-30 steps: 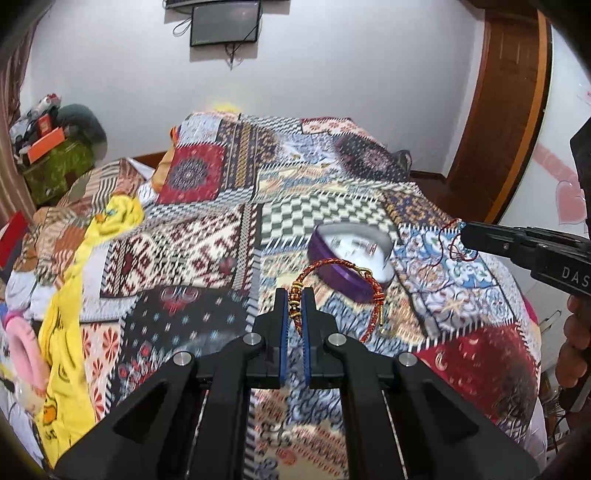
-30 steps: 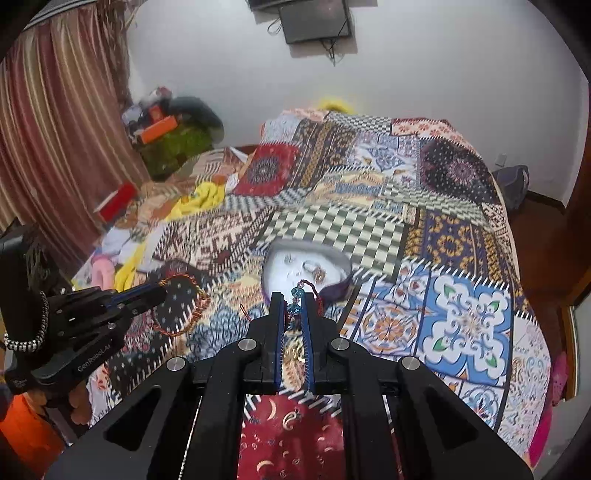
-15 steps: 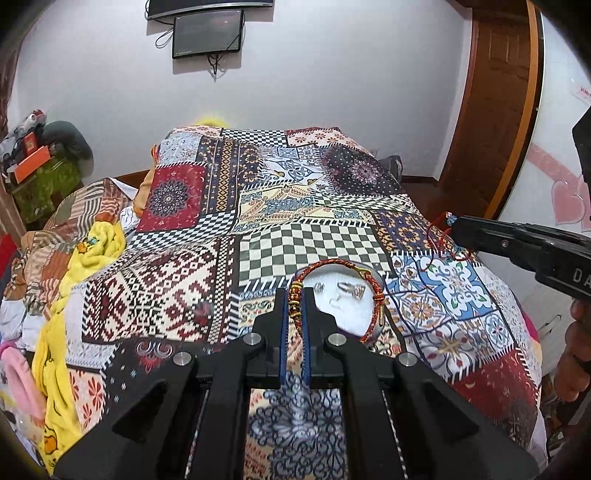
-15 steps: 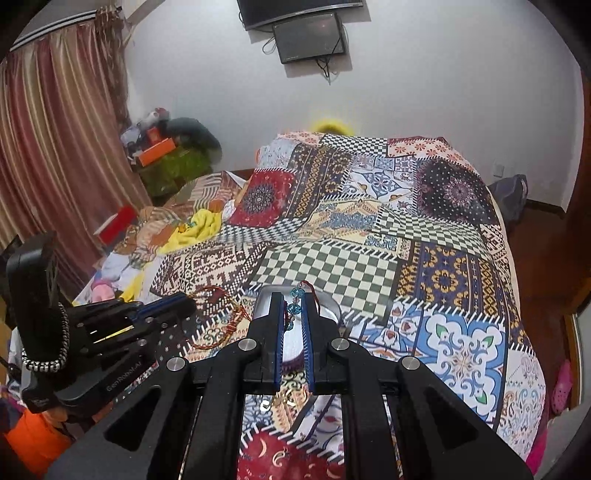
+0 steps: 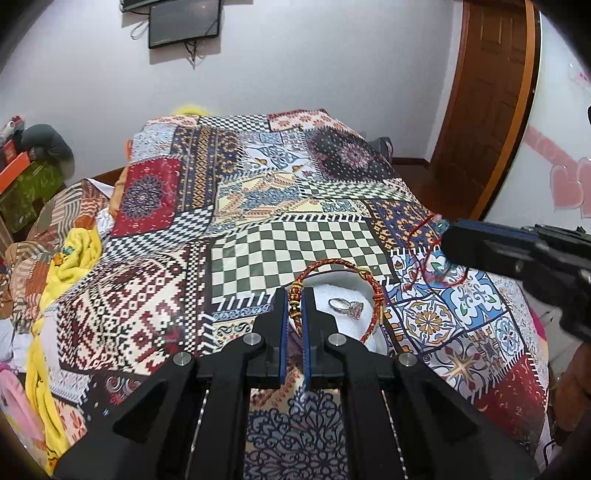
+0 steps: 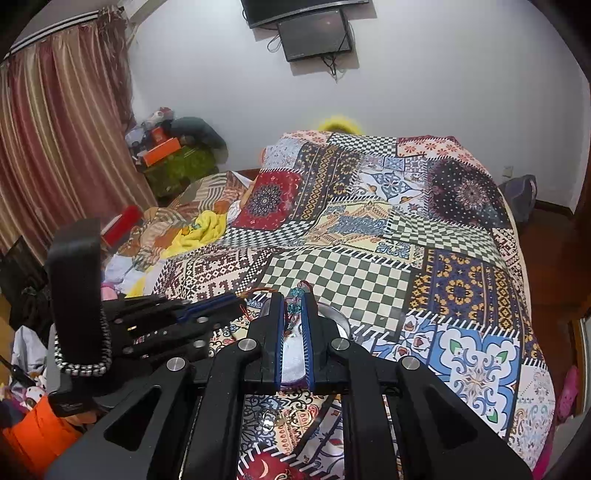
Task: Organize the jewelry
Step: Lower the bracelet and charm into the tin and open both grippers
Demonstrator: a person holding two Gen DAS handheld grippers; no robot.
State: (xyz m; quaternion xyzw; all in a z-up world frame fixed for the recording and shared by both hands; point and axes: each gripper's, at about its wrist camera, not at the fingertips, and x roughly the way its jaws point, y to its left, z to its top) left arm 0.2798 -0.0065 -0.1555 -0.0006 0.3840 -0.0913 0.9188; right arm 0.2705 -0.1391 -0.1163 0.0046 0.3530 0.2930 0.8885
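My left gripper [image 5: 294, 295] is shut on a red and gold braided bangle [image 5: 375, 291] and holds it just above a purple bowl with a white inside [image 5: 341, 282] on the bed. A silver ring [image 5: 347, 305] lies in the bowl. My right gripper [image 6: 293, 301] is shut on a red cord bracelet with blue beads [image 6: 295, 293], above the same bowl [image 6: 338, 319]. In the left wrist view the right gripper [image 5: 448, 238] comes in from the right with the red cord [image 5: 424, 254] hanging. In the right wrist view the left gripper [image 6: 236, 301] sits at the left.
A patchwork quilt [image 5: 295, 225] covers the bed. Yellow cloth and heaped clothes [image 5: 74, 251] lie along its left side. A wooden door [image 5: 487, 103] stands at the right, a wall screen [image 6: 314, 33] at the far wall, striped curtains [image 6: 55, 147] at the left.
Both grippers have moved forward and down toward the bowl with their bracelets. The bangle now hangs right over the bowl's inside, and the right gripper now covers most of the bowl.
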